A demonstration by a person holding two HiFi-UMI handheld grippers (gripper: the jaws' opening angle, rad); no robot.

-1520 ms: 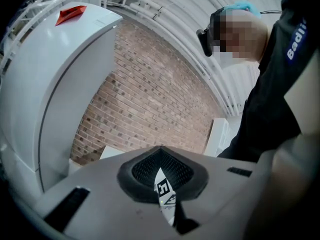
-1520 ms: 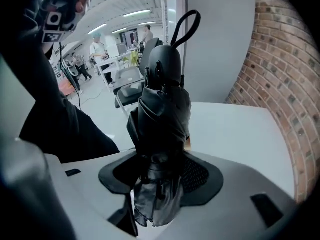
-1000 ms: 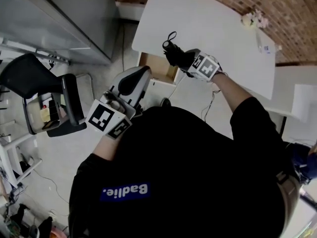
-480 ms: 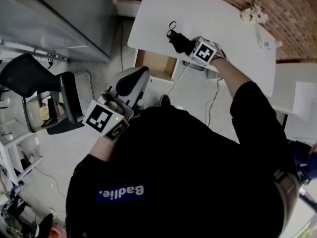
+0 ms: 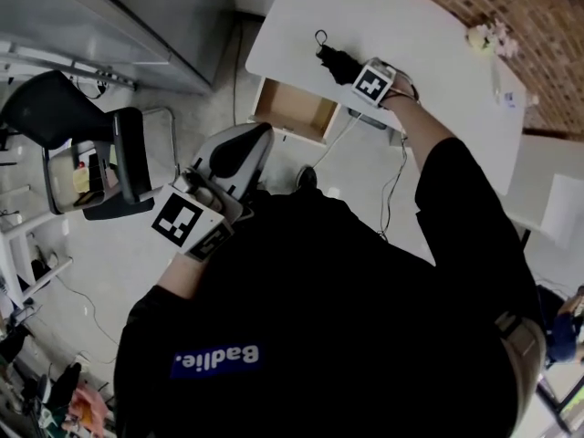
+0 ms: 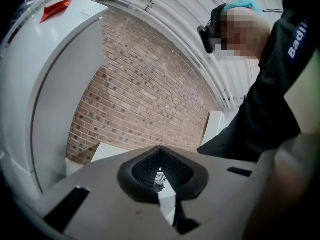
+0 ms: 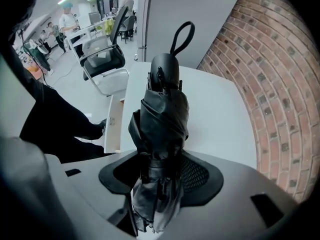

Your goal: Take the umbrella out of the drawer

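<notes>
A black folded umbrella point(image 5: 334, 60) with a wrist loop hangs just over the white table point(image 5: 429, 26), handle end pointing away from me. My right gripper point(image 5: 349, 71) is shut on its folded canopy. In the right gripper view the umbrella point(image 7: 162, 109) stands up between the pads of the right gripper point(image 7: 160, 176), and the tabletop lies beyond it. The wooden drawer point(image 5: 294, 109) stands pulled out under the table's near edge, and its inside looks bare. My left gripper point(image 5: 260, 137) hovers in front of my body, below the drawer. In its own view the left gripper point(image 6: 160, 156) holds nothing, tips together.
An office chair point(image 5: 96, 153) stands at the left beside a grey cabinet point(image 5: 137, 16). A small bunch of flowers point(image 5: 488, 39) sits at the table's far right. A cable point(image 5: 399, 176) hangs from the table's near edge. A brick wall point(image 5: 547, 26) runs behind the table.
My right gripper has carried the umbrella from above the drawer farther over the tabletop and lower. The left gripper has barely shifted.
</notes>
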